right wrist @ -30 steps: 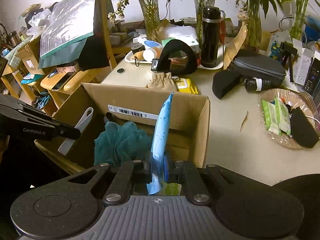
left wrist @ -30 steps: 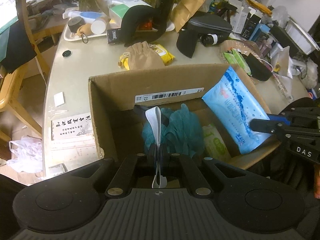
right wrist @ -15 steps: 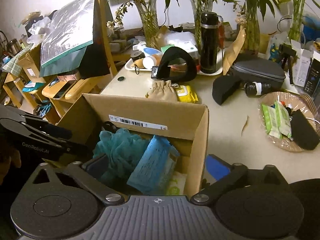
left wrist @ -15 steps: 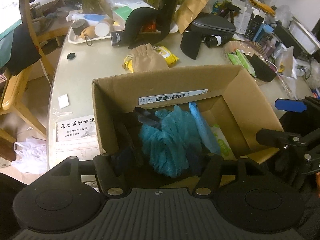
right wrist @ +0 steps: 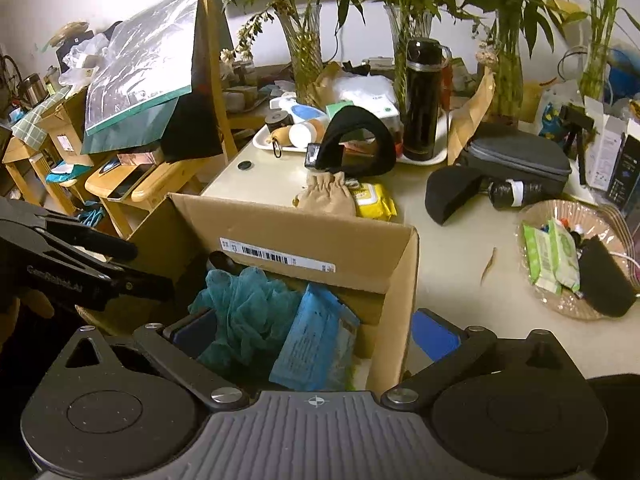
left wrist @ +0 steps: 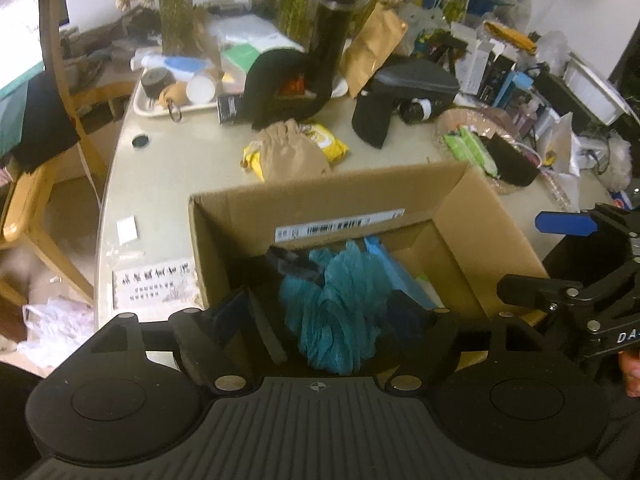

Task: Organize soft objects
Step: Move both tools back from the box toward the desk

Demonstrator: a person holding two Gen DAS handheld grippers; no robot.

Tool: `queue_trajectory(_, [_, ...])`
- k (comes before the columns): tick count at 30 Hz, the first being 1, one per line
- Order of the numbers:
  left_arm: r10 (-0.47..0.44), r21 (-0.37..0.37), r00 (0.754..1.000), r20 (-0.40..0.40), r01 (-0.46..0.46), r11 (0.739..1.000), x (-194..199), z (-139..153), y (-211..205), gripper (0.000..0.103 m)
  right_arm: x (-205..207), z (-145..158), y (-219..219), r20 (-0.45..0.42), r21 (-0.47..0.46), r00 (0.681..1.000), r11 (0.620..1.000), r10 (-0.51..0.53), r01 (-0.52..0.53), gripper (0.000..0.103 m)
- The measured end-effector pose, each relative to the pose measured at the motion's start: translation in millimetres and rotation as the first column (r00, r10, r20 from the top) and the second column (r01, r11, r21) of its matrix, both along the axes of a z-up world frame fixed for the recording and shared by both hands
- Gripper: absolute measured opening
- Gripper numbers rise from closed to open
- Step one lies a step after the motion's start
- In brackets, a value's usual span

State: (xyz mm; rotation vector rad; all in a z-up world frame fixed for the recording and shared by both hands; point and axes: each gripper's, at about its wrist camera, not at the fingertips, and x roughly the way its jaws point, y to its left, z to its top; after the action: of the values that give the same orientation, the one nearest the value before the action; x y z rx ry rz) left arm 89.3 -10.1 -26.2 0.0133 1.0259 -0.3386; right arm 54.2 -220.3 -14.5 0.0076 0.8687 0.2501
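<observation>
Left gripper (left wrist: 326, 322): jaws spread wide, holding nothing, over the near edge of the box (left wrist: 332, 200).
Right gripper (right wrist: 310, 332): jaws also apart and empty, at the box's near right corner, one blue pad outside the wall.
Loofah (left wrist: 336, 304): one, teal mesh, lying in the box just beyond the left gripper; probably very light and squashy, so any bunched fold would give a hold.
Blue pack (right wrist: 314, 340): one, leaning in the box right of the loofah; soft, its film likely slippery, best pinched at a sealed edge.
Pouch (right wrist: 326, 194): one tan drawstring bag on the table beyond the box; limp cloth, take it by the gathered neck.
Yellow pack (right wrist: 374, 200): one, touching the pouch on its right; pliable, likely slick.
Green packs (right wrist: 550, 256): two or so in the basket (right wrist: 560, 208), far right; exact count hard to tell.
</observation>
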Motion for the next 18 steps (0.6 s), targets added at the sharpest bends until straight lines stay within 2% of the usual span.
queue_trajectory(8, [0.013,-0.064,0.994,0.112,-0.006,0.998,2,16,13,0.080,4,7,-3,0.039,-0.010,0.999,1.000,0.006,-0.006,0.103])
queue_trajectory(11, [-0.001,-0.069,0.988,0.157,0.012,0.998,2,21,15,0.084,8,8,-5,0.044,-0.014,0.999,1.000,0.003,-0.003,0.103])
queue_trajectory(18, [-0.026,-0.068,0.977,0.213,0.041,0.997,6,29,23,0.087,18,7,-15,0.048,-0.013,0.999,1.000,-0.021,0.021,0.103])
